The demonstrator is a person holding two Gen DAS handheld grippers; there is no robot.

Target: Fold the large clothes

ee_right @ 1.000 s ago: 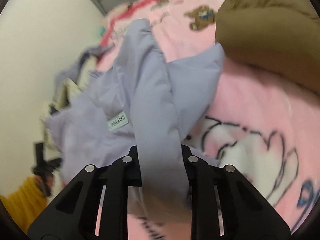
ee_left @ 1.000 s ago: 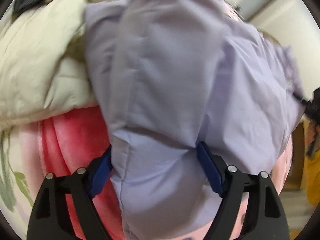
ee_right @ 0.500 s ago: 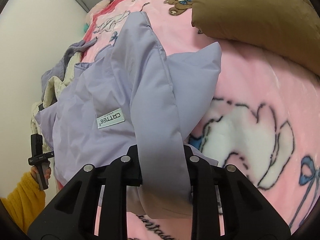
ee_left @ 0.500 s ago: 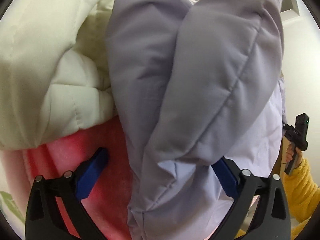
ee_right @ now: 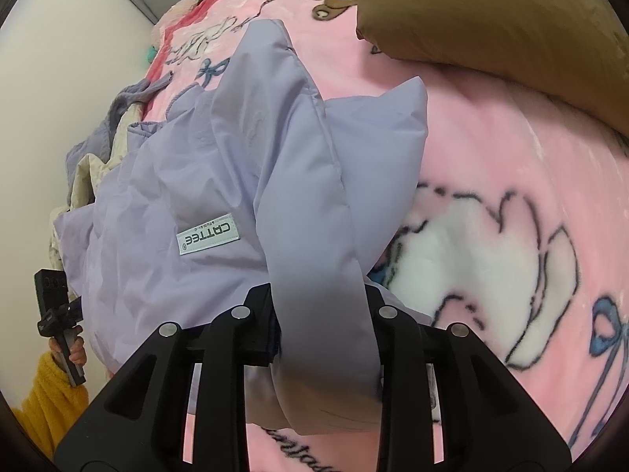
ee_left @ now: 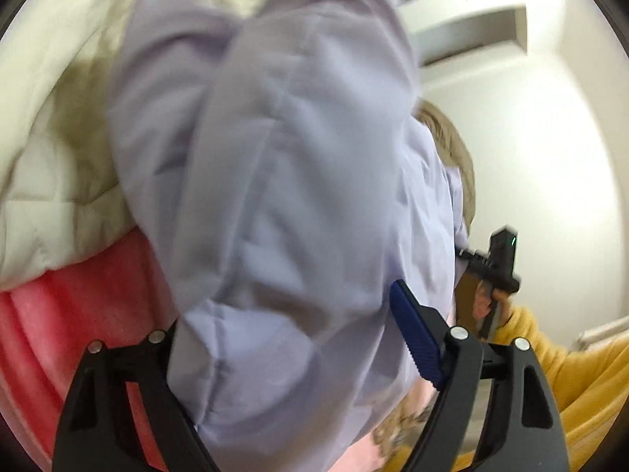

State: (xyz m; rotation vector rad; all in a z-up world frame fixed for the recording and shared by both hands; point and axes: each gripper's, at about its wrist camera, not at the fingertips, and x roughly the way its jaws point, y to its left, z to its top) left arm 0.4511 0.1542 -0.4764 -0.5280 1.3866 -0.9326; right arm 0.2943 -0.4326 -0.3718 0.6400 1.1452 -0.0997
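Lilac padded jacket [ee_right: 220,181] is spread on a pink blanket [ee_right: 491,165]. One fold of it is gripped between the narrow, opening jaws of the right gripper [ee_right: 320,306]. Another bulky fold is seen between the wide, closing jaws of the left gripper [ee_left: 287,326]; whether it is pressed cannot be told.

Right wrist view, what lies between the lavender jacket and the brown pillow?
Only bare pink blanket separates the lavender jacket from the brown pillow, seen in the right wrist view.
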